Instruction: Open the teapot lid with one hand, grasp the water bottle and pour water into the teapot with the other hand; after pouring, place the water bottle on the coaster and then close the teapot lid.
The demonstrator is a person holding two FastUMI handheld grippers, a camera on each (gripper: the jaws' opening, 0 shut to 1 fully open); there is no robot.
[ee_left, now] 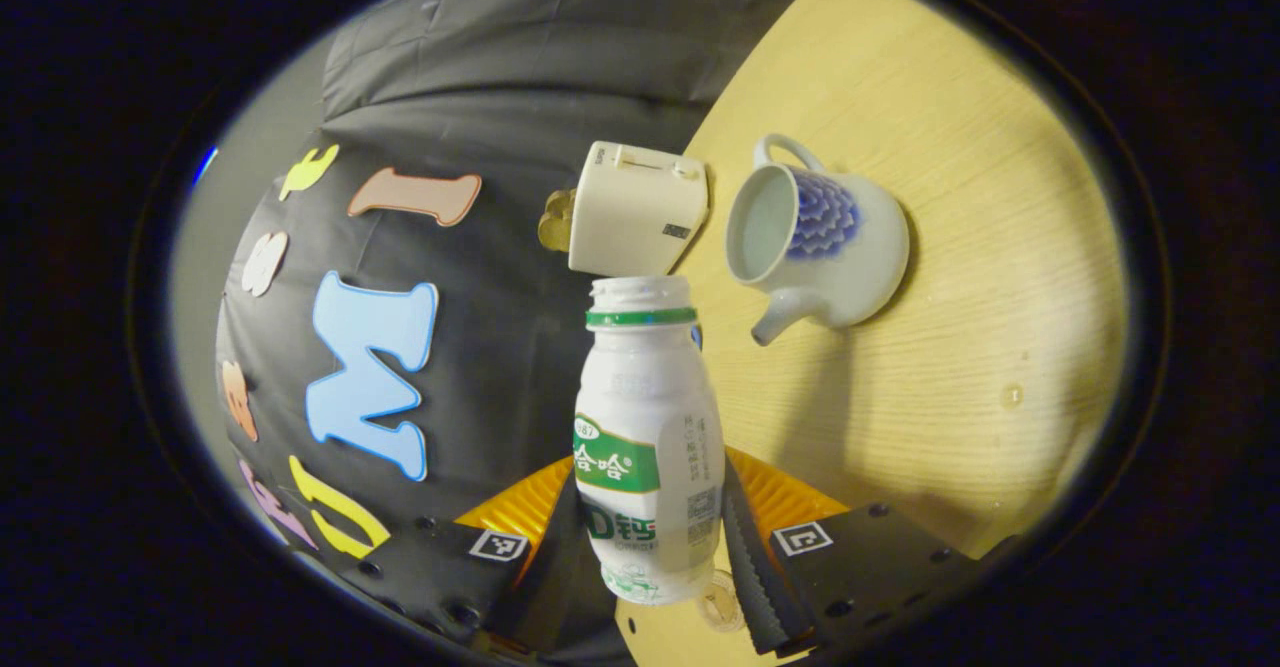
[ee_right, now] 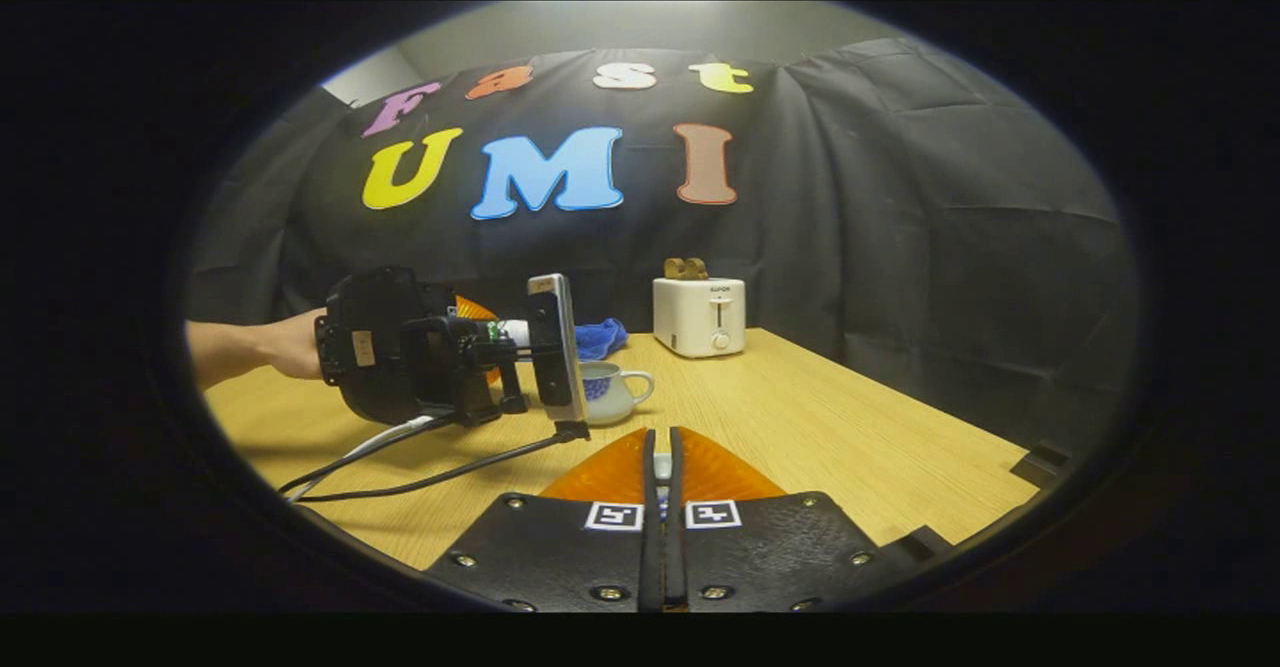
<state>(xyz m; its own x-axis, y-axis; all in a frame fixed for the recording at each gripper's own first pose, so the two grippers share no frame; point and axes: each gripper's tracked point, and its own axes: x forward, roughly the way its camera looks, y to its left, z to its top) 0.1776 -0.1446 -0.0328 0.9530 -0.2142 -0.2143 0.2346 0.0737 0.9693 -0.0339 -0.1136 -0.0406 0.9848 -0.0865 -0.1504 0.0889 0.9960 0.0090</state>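
My left gripper [ee_left: 650,482] is shut on a white water bottle [ee_left: 650,427] with a green label and no cap. The bottle is tipped, and its mouth points toward the white teapot [ee_left: 815,237] with a blue flower. The teapot stands open on the wooden table [ee_left: 950,367], with no lid on it. In the right gripper view the left gripper [ee_right: 400,357], held by a hand, carries the bottle [ee_right: 510,332] sideways just above the teapot [ee_right: 610,392]. My right gripper [ee_right: 660,447] hovers nearer the table's front, its fingers nearly together on a small pale piece, seemingly the lid.
A white toaster [ee_right: 699,317] holding toast stands at the back of the table by the black cloth wall. A blue cloth [ee_right: 602,337] lies behind the teapot. Cables [ee_right: 420,472] trail from the left gripper across the table. A few water drops [ee_left: 1012,394] dot the wood.
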